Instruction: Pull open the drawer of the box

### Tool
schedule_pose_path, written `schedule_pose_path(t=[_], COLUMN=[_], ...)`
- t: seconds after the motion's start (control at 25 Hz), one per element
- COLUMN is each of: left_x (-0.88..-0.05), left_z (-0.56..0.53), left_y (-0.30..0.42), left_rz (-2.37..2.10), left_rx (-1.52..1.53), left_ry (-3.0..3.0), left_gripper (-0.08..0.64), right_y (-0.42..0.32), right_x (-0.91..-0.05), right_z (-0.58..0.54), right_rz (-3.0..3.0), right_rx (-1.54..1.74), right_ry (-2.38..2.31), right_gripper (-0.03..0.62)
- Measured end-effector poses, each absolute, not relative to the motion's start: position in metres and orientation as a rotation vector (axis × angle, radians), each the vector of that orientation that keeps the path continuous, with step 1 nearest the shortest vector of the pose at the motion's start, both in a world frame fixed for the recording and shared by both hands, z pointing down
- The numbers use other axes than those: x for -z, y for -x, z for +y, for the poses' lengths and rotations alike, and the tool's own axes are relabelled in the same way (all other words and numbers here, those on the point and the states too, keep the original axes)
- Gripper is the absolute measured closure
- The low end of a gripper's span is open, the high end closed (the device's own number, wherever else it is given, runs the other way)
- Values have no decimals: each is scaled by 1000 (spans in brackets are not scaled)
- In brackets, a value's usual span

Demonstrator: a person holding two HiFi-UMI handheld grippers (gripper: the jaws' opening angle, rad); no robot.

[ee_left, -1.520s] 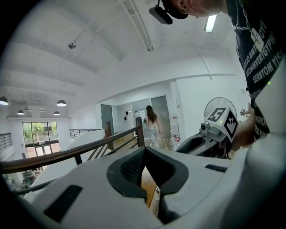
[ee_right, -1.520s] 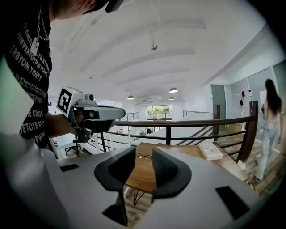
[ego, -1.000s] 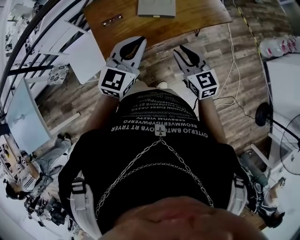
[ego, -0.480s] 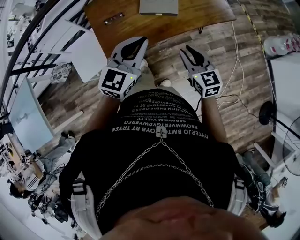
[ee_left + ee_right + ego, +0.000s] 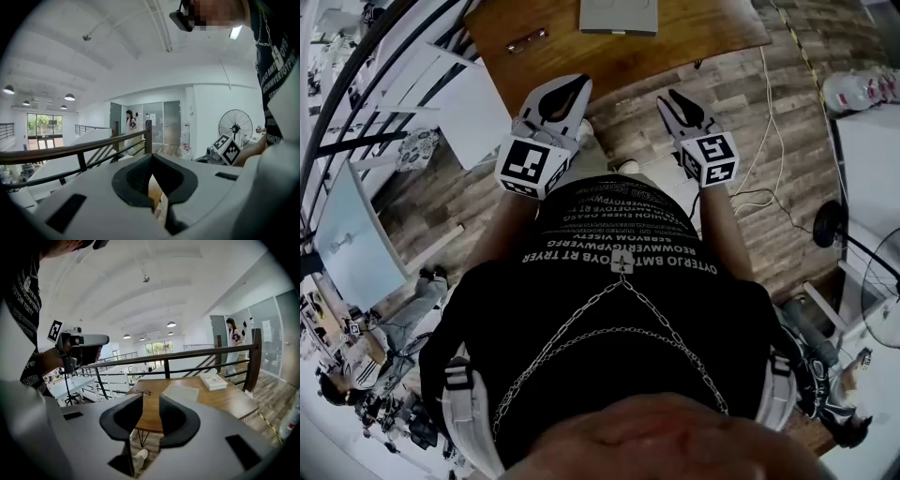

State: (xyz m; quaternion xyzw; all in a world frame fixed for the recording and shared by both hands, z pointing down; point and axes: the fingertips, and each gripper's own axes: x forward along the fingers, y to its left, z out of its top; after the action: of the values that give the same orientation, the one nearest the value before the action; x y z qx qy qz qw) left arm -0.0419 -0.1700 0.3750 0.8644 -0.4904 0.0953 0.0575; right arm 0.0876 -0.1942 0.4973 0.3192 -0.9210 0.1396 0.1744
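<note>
In the head view both grippers are held in front of the person's chest, above the wooden floor and short of a wooden table (image 5: 609, 56). My left gripper (image 5: 579, 83) (image 5: 151, 156) is shut, tips touching, with nothing between them. My right gripper (image 5: 671, 97) (image 5: 150, 401) stands open with an empty gap. On the table lie a flat grey thing (image 5: 618, 14) (image 5: 182, 393), a white box-like stack (image 5: 213, 380) and a pair of glasses (image 5: 528, 39) (image 5: 143, 393). No drawer can be made out.
A dark railing (image 5: 187, 356) runs behind the table. A white table (image 5: 473, 108) stands at the left. Cables (image 5: 766, 122) trail over the floor at the right, near a fan (image 5: 877, 291) and water bottles (image 5: 862, 92). A person (image 5: 233, 341) stands far off by glass doors.
My right gripper has drifted slightly right and toward the table. The left gripper has hardly moved. Neither has changed its jaws.
</note>
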Motion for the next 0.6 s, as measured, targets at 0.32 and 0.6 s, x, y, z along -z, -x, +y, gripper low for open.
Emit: schedule_pose_path(t=[0.32, 0.6], left_x=[-366, -374], left_z=[-203, -222], left_y=[61, 91], left_rz=[-1505, -1493], left_rx=[-274, -290], left_ry=[-2635, -2617], left_gripper=[554, 554], right_y=[-79, -56], right_x=[-510, -522], right_z=[-234, -268], right_rz=[-2576, -2543], right_rx=[-423, -440], right_ry=[-942, -964], right_gripper=[488, 488])
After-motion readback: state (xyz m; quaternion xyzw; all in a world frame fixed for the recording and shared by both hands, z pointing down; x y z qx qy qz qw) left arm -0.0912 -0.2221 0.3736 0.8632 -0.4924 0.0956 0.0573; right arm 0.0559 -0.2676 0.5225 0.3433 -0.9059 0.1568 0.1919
